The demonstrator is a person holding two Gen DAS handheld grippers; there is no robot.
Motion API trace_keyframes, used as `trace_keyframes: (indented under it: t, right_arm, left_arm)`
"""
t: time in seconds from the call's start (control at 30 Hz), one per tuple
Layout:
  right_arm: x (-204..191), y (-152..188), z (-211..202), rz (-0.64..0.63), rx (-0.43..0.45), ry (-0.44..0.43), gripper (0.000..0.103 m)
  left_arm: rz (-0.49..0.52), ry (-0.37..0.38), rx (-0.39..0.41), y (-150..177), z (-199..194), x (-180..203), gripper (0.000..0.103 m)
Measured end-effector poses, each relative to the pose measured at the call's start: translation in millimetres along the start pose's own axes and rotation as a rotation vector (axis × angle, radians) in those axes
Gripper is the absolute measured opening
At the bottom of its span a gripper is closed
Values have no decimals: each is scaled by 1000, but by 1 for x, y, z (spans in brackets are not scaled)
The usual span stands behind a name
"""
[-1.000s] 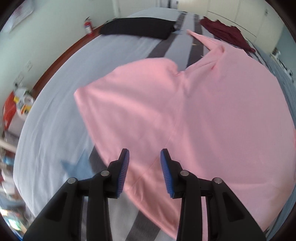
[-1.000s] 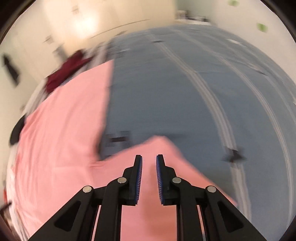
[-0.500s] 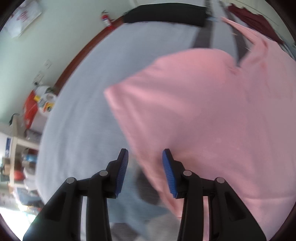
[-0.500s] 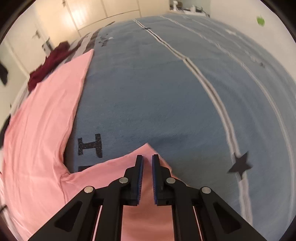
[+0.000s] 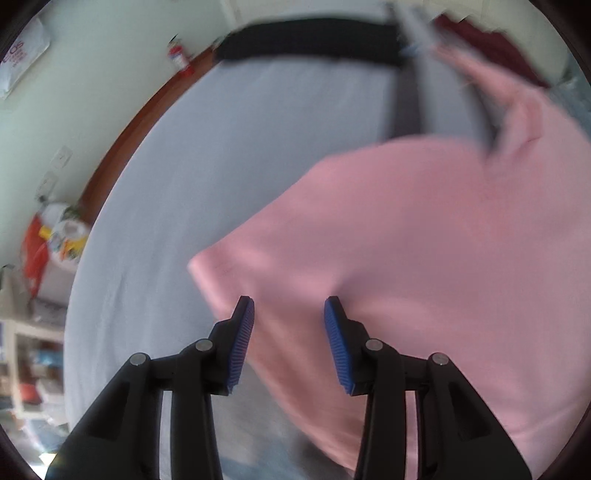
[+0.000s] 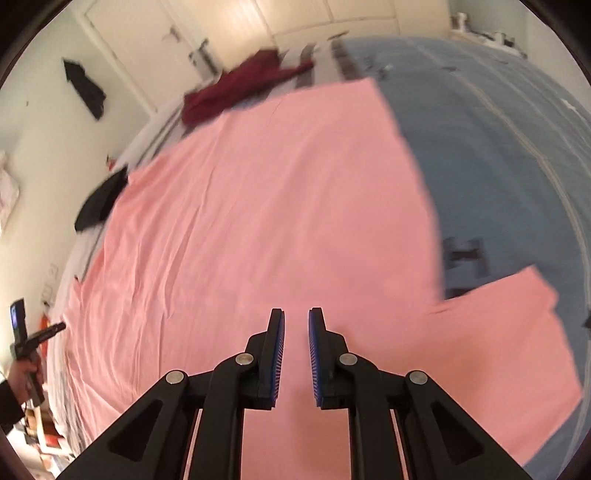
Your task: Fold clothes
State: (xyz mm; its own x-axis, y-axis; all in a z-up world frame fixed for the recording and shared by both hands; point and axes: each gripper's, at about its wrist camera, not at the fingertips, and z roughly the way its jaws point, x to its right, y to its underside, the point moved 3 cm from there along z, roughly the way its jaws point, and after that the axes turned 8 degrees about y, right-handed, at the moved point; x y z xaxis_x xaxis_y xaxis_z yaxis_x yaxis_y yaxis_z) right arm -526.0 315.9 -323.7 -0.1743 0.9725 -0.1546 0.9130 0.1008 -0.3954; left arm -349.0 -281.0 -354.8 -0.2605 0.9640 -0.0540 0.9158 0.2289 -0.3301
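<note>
A pink T-shirt (image 6: 280,206) lies spread flat on the bed, its body filling the right wrist view and one short sleeve (image 6: 517,332) sticking out to the right. My right gripper (image 6: 296,317) hovers over the shirt's body; its jaws stand a narrow gap apart and are opening, with nothing between them. In the blurred left wrist view the other sleeve (image 5: 369,236) ends in a corner just ahead of my left gripper (image 5: 289,306). That gripper's jaws are wide and opening, above the cloth without gripping it. The left gripper (image 6: 22,332) also shows in a hand at the right wrist view's far left.
A maroon garment (image 6: 243,88) lies crumpled at the far end of the bed, and a black garment (image 5: 310,38) lies along another edge. The blue-grey bedcover (image 6: 498,140) has pale stripes. A fire extinguisher (image 5: 177,55), cluttered shelves (image 5: 29,373) and wardrobe doors (image 6: 332,18) surround the bed.
My left gripper shifted from over the shirt's body to the sleeve corner and its jaws widened. My right gripper slid left off the right sleeve onto the shirt's body.
</note>
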Motion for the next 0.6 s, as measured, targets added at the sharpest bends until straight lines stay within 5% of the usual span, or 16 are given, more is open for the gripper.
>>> trace_keyframes:
  t: [0.07, 0.17, 0.23, 0.33, 0.57, 0.6]
  right_arm:
    - [-3, 6, 20, 19, -42, 54, 12]
    - [-1, 7, 42, 71, -38, 119, 8]
    - [-2, 3, 44, 115, -31, 154, 8]
    - [-10, 5, 43, 164, -32, 204, 12]
    - [-16, 13, 30, 202, -29, 233, 15]
    - [-18, 13, 30, 202, -29, 232, 15]
  left_arm:
    - [-62, 8, 18, -6, 2, -22, 54]
    - [-127, 15, 34, -24, -4, -43, 53]
    - [-155, 194, 61, -42, -10, -43, 53]
    - [-44, 365, 85, -71, -11, -21, 56]
    - [156, 457, -56, -88, 28, 21, 64]
    - [181, 461, -39, -86, 23, 24, 52]
